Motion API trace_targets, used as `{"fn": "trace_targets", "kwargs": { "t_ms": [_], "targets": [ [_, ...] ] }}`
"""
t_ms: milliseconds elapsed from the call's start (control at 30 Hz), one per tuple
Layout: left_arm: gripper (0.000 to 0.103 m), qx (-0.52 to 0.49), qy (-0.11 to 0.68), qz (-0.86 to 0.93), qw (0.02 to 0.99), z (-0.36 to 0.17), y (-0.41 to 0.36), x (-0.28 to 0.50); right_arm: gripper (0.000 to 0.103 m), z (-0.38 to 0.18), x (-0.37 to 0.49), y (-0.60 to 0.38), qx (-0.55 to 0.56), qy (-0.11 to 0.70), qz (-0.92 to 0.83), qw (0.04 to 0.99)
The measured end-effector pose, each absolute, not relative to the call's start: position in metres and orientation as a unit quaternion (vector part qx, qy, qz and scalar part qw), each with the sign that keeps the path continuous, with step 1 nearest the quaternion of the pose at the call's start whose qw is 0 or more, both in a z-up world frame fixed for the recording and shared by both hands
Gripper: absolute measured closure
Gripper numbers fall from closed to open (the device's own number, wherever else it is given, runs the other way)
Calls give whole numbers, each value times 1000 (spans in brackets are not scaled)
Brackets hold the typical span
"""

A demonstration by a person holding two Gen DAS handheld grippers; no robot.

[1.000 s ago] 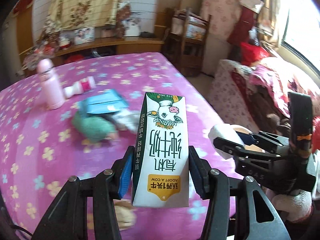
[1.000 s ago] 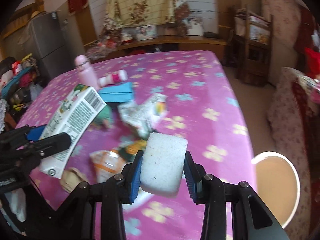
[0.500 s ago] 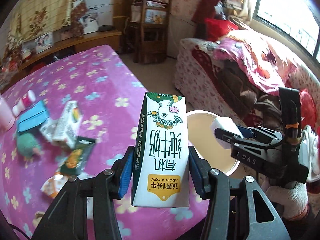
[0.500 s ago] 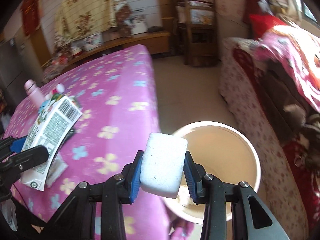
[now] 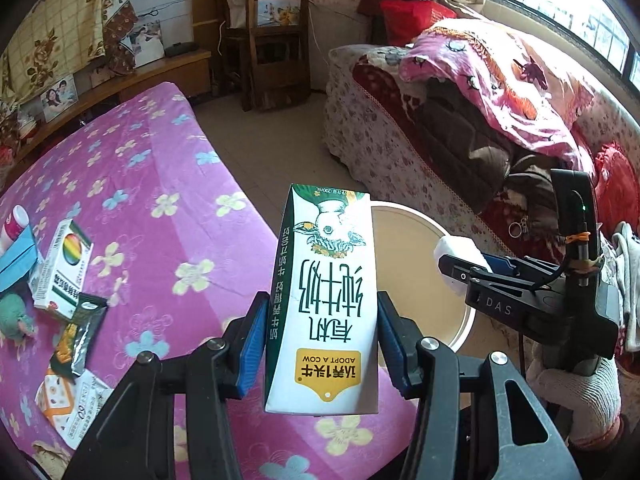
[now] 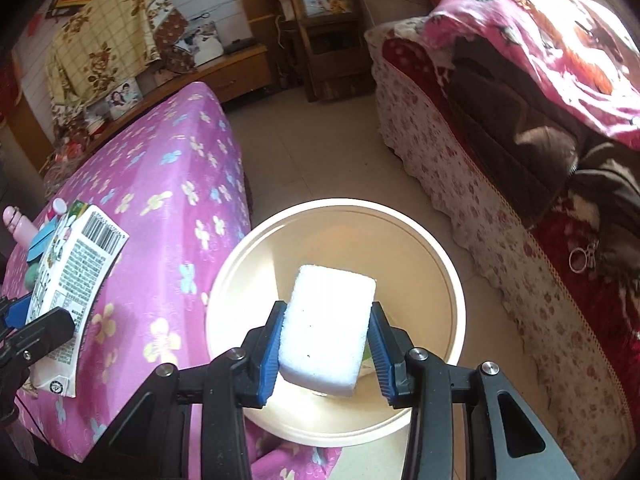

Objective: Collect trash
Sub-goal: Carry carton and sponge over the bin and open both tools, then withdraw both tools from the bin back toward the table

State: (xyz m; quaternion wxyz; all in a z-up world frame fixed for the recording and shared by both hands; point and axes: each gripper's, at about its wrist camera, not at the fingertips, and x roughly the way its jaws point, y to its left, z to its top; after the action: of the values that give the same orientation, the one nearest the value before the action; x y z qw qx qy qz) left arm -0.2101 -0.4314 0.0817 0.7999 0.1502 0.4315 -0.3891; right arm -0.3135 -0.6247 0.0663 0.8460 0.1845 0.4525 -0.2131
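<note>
An upside-down green and white milk carton point(image 5: 326, 248) stands between the blue pads of my left gripper point(image 5: 320, 320), which is shut on it above the table's right edge. In the right wrist view the same carton point(image 6: 76, 264) shows at the left. My right gripper point(image 6: 327, 316) is shut on a white foam block point(image 6: 332, 300) and holds it over the mouth of a round cream bin point(image 6: 340, 204) on the floor. From the left wrist, the bin point(image 5: 404, 208) lies just behind the carton, with the foam block point(image 5: 456, 246) above its right side.
The table has a pink flowered cloth point(image 5: 160, 184). At its left lie a medicine box point(image 5: 60, 268), a dark snack wrapper point(image 5: 80, 332), an orange and white packet point(image 5: 64, 404) and a green plush point(image 5: 14, 316). A sofa with a pink blanket point(image 5: 480, 80) flanks the bin.
Both grippers have swung off the cluttered table towards the bin and tilted down. The foam block, earlier above the cloth, now hangs over the bin's mouth. Both grips are unchanged.
</note>
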Motion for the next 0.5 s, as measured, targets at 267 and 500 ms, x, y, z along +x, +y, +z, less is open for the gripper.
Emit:
{"fn": "trace_targets", "kwargs": {
  "t_ms": [267, 500],
  "targets": [
    [49, 134, 447, -407, 785, 69, -454, -210, 43, 58, -323, -647, 226, 435, -228, 841],
    [42, 97, 468, -420, 772, 62, -452, -201, 29, 62, -330, -656, 265, 409, -225, 844]
  ]
}}
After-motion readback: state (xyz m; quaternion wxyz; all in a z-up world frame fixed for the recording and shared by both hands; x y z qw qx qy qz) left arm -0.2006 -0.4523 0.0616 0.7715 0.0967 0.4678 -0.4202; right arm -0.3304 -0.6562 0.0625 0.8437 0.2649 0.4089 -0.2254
